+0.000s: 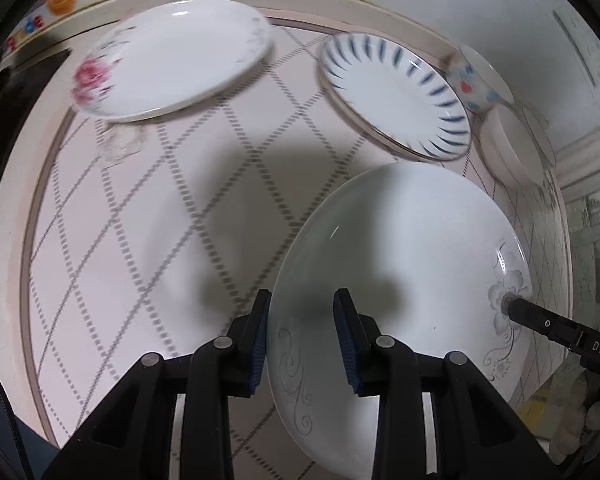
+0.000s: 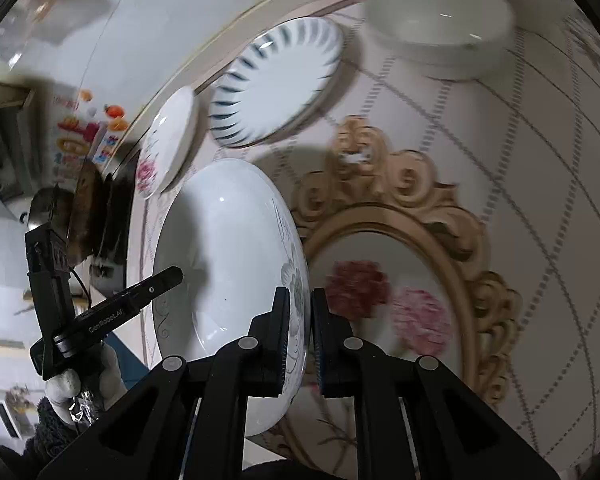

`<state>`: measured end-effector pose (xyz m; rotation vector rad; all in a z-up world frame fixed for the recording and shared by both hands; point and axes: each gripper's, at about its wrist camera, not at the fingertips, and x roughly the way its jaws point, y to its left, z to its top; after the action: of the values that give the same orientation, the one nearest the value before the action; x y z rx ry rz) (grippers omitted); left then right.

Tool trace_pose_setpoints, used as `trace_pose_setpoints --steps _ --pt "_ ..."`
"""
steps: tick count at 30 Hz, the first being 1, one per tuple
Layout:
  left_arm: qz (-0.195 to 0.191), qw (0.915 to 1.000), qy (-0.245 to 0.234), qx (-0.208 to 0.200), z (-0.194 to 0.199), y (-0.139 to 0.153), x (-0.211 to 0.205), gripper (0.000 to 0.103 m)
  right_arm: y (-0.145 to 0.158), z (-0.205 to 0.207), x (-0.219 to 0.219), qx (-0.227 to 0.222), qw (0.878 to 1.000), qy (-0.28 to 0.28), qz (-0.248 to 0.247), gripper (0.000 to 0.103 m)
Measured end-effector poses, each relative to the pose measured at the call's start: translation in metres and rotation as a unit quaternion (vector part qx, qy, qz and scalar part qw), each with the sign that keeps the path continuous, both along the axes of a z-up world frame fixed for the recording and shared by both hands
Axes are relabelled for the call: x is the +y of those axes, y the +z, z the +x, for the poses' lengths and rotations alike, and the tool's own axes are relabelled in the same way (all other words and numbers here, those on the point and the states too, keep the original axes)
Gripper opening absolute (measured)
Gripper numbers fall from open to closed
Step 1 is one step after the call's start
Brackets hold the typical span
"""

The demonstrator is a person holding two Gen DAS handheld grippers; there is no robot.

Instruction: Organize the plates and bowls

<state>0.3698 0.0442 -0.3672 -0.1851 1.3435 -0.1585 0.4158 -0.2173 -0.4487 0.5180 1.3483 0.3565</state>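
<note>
A white plate with grey scrollwork [image 1: 412,264] is held off the table; it also shows in the right wrist view [image 2: 228,248]. My right gripper [image 2: 300,336] is shut on its rim. My left gripper [image 1: 302,340] is open, its fingers astride the opposite rim without pressing it. A pink-rose plate [image 1: 172,56] lies at the far left, a blue-striped plate [image 1: 396,92] at the far middle. White bowls [image 1: 512,148] and a dotted cup [image 1: 474,80] stand at the far right.
The round table [image 1: 148,208] has a pink diamond-pattern cloth. A gold-framed oval tray with roses [image 2: 400,308] lies under the held plate in the right wrist view. A white bowl [image 2: 440,28] stands beyond it. Shelves and clutter sit beyond the table's left edge.
</note>
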Motion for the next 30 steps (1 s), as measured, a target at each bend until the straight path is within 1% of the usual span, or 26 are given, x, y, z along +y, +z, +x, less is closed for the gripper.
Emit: trace_pose_setpoints --steps 7,12,17,24,28,30 --pt "0.015 0.9995 -0.026 0.009 0.011 -0.012 -0.027 0.029 -0.017 -0.006 -0.029 0.007 1.000 -0.030 -0.007 0.012" --pt "0.030 0.9988 -0.038 0.011 0.012 -0.019 -0.034 0.029 -0.023 -0.007 -0.034 0.010 0.999 -0.033 -0.008 0.012" --pt "0.047 0.9979 -0.045 0.004 0.014 -0.018 -0.042 0.029 -0.030 -0.009 -0.034 0.017 0.999 -0.031 -0.014 0.012" --pt "0.046 0.9980 -0.044 0.005 0.014 -0.020 -0.044 0.029 -0.032 -0.011 -0.031 0.020 0.999 -0.034 -0.021 0.012" --pt "0.043 0.9972 -0.062 0.002 0.016 -0.022 -0.047 0.029 -0.032 -0.011 -0.028 0.018 0.999 -0.041 -0.030 0.012" --pt "0.040 0.9969 -0.068 0.010 0.015 -0.021 -0.044 0.029 -0.032 -0.011 -0.030 0.033 0.998 -0.058 -0.024 0.012"
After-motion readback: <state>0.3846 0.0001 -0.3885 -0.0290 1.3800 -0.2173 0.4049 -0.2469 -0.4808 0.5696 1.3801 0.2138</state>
